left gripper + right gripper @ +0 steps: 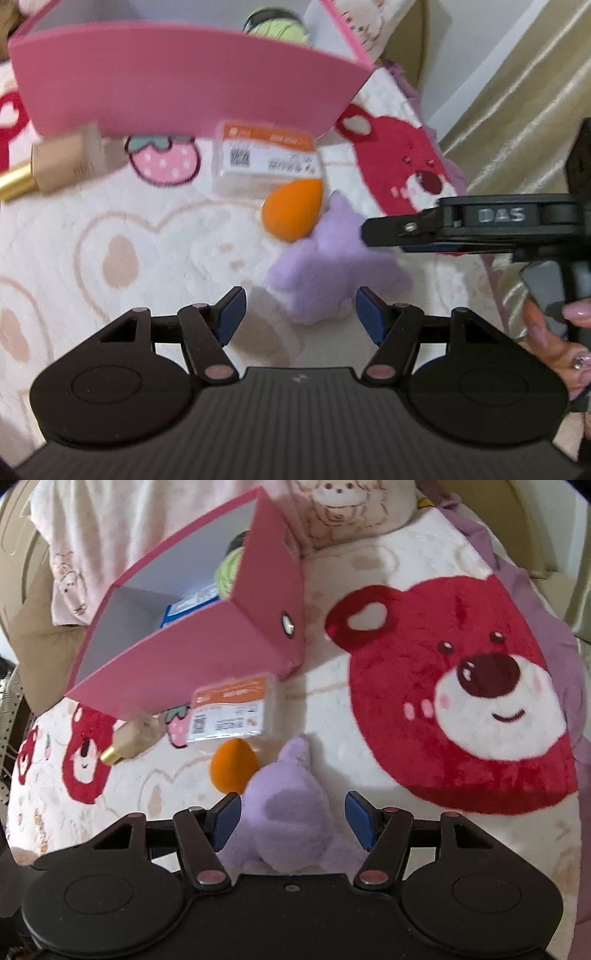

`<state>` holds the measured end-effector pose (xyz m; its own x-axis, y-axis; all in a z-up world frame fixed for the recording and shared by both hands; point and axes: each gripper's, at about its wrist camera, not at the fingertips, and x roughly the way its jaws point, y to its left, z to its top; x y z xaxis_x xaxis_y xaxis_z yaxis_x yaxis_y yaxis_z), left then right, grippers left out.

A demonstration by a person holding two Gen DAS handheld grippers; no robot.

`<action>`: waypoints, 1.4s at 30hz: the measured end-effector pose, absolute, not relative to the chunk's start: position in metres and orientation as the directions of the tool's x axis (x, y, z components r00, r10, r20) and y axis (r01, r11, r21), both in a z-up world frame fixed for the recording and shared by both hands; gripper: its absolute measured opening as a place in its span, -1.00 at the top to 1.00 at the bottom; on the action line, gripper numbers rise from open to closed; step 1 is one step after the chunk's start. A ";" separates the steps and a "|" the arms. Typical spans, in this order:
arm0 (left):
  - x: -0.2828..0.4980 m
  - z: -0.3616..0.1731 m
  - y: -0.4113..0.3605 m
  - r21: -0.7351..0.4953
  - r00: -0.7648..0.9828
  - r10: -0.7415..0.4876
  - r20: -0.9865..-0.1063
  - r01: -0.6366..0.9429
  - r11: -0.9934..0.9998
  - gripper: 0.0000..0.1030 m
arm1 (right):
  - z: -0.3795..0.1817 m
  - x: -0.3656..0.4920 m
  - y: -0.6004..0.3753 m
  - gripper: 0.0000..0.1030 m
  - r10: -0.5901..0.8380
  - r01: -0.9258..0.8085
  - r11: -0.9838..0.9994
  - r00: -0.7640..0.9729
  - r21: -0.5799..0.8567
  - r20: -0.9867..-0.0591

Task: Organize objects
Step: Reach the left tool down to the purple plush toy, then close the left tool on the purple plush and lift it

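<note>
A pink box (184,81) (207,653) stands open on the bed blanket, with a green item (284,27) (229,568) and a blue pack (188,607) inside. In front of it lie a clear orange-labelled case (264,162) (232,709), an orange sponge (291,210) (232,766), a beige bottle with a gold cap (55,166) (129,742) and a purple plush (325,266) (291,812). My left gripper (301,317) is open, just short of the plush. My right gripper (291,819) (373,230) is open with the plush between its fingers.
A white fleece blanket with red bear faces (461,701) (402,166) covers the bed. A pillow with a bear print (351,509) lies behind the box. A beige curtain (517,92) hangs at the right. The person's hand (561,343) holds the right gripper's handle.
</note>
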<state>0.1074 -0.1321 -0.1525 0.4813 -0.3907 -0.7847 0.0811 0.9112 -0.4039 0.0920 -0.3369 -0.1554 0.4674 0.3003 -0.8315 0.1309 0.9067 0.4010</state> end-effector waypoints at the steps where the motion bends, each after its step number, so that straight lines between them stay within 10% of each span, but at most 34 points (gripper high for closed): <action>1: 0.109 -0.157 -0.132 -0.403 0.471 -0.389 -0.792 0.075 0.912 -0.26 | -0.156 0.091 -0.337 -0.31 0.307 0.130 0.903 0.470 0.409 -0.828; 8: 0.110 -0.172 -0.132 -0.434 0.491 -0.403 -0.773 0.054 0.899 -0.20 | -0.168 0.097 -0.327 -0.30 0.308 0.094 0.919 0.438 0.384 -0.845; 13: 0.107 -0.174 -0.150 -0.381 0.506 -0.391 -0.769 0.129 0.916 0.25 | -0.171 0.095 -0.315 -0.07 0.284 0.046 0.943 0.409 0.330 -0.868; 42: 0.111 -0.164 -0.084 -0.601 0.524 -0.490 -0.696 -0.052 0.798 0.35 | -0.165 0.086 -0.290 -0.01 0.424 -0.111 0.904 0.345 0.413 -0.837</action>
